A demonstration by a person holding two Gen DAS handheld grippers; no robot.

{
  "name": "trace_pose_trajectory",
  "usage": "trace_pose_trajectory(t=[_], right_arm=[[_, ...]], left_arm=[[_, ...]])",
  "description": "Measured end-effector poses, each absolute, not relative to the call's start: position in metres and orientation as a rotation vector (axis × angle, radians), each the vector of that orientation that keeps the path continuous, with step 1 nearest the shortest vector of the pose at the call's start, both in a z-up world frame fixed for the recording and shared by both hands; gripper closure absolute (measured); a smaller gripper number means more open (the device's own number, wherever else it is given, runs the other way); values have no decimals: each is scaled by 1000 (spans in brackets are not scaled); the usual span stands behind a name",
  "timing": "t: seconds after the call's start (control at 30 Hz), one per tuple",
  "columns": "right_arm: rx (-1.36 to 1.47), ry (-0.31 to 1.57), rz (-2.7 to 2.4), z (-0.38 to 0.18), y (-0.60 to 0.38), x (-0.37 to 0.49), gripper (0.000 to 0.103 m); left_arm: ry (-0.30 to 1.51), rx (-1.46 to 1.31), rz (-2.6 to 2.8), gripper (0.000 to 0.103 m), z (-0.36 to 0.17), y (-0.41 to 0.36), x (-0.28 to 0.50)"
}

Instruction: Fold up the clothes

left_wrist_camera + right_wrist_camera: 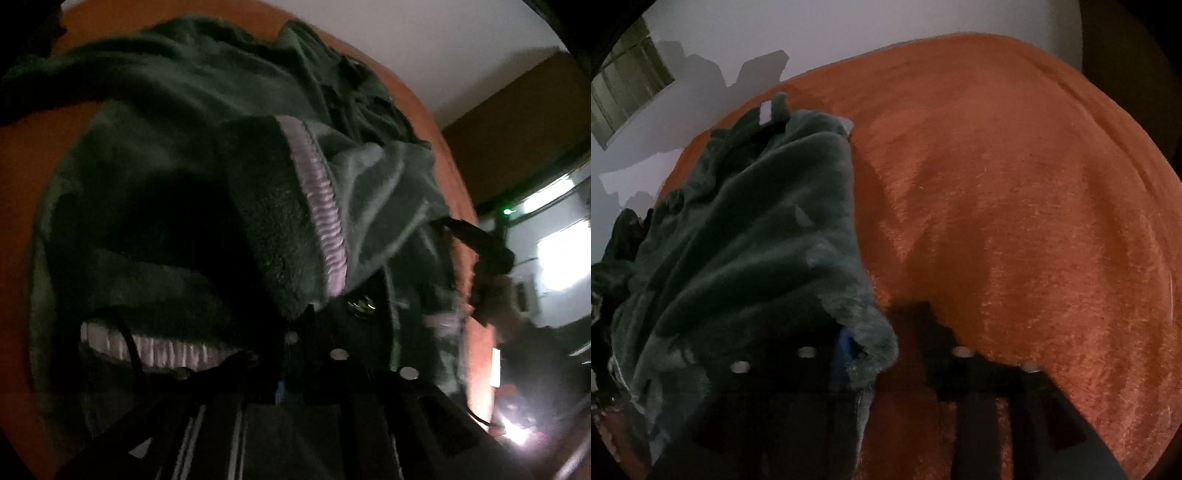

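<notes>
Left gripper [314, 314] pinched on the waistband [325, 206] of the dark green fleece garment [166, 147], flap lifted over the pile. Right gripper [882, 354]: jaws parted, garment edge [864, 332] draped at the left finger, no squeeze visible. Garment lies bunched on the orange blanket [1034, 184]; wall [812, 37] beyond. Step looks like mid-fold; next, carry the waistband across, lay flat, release.

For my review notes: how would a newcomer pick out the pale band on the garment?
Start at the orange blanket covering the surface, then the dark green fleece garment heaped on it. The gathered lilac elastic band edges a folded-over flap; it is the garment's only pale, ribbed strip.
</notes>
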State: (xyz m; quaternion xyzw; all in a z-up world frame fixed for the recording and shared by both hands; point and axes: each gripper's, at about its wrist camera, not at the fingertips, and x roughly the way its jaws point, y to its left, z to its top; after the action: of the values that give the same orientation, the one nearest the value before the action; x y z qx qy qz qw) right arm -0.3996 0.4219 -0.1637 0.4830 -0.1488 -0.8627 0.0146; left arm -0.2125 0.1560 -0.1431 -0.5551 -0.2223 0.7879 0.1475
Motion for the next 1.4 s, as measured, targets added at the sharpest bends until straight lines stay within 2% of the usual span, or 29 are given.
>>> trace_pose_trajectory(t=[0.13,0.2,0.27,0.33,0.4,0.57,0.6,0.63,0.67,0.7,0.83,0.97,1.1,1.13,1.23,1.27,1.33,1.4], right_arm=[[1516,-381,-2731,-140,420,-385,55],[1483,-268,-2788,-125,414,-374,55],[1417,-195,-2828,-109,405,-365,55],[1326,-181,-2817,-92,392,-363,53],[1262,-164,-2773,-82,375,-373,53],[1341,-54,-2635,-105,328,-416,52],[1382,-36,-2622,-114,325,-423,52],[1435,-15,-2603,-126,321,-431,61],[1478,0,-2592,-134,320,-435,90],[1508,3,-2585,-140,322,-434,98],[1497,-18,-2621,-142,340,-410,99],[1501,-35,-2559,-136,345,-403,99],[1459,-82,-2534,-110,350,-421,98],[1441,-98,-2538,-100,352,-429,94],[1403,-123,-2586,-76,360,-465,58],[1419,-129,-2586,-74,362,-480,56],[1521,-152,-2540,-82,361,-521,56],[1713,-176,-2447,-104,360,-548,77]], left_arm=[[-519,-1586,2307,78,-125,150,-208],[-511,-1544,2351,75,-113,143,-213],[-558,-1511,2393,65,-104,128,-225],[-620,-1491,2430,52,-99,112,-238],[-716,-1504,2427,46,-105,104,-258],[-869,-1618,2385,44,-137,115,-308],[-874,-1619,2395,47,-141,119,-312],[-870,-1600,2405,78,-142,124,-314],[-846,-1579,2427,102,-140,130,-315],[-827,-1555,2464,99,-135,133,-314],[-891,-1344,2614,99,-100,118,-288],[-935,-1421,2570,99,-112,107,-285],[-882,-1484,2551,97,-123,113,-285],[-876,-1487,2543,97,-125,115,-285],[-868,-1499,2488,96,-127,124,-289],[-858,-1503,2486,96,-128,126,-290],[-840,-1499,2488,96,-128,130,-291],[-822,-1495,2499,97,-128,133,-292]])
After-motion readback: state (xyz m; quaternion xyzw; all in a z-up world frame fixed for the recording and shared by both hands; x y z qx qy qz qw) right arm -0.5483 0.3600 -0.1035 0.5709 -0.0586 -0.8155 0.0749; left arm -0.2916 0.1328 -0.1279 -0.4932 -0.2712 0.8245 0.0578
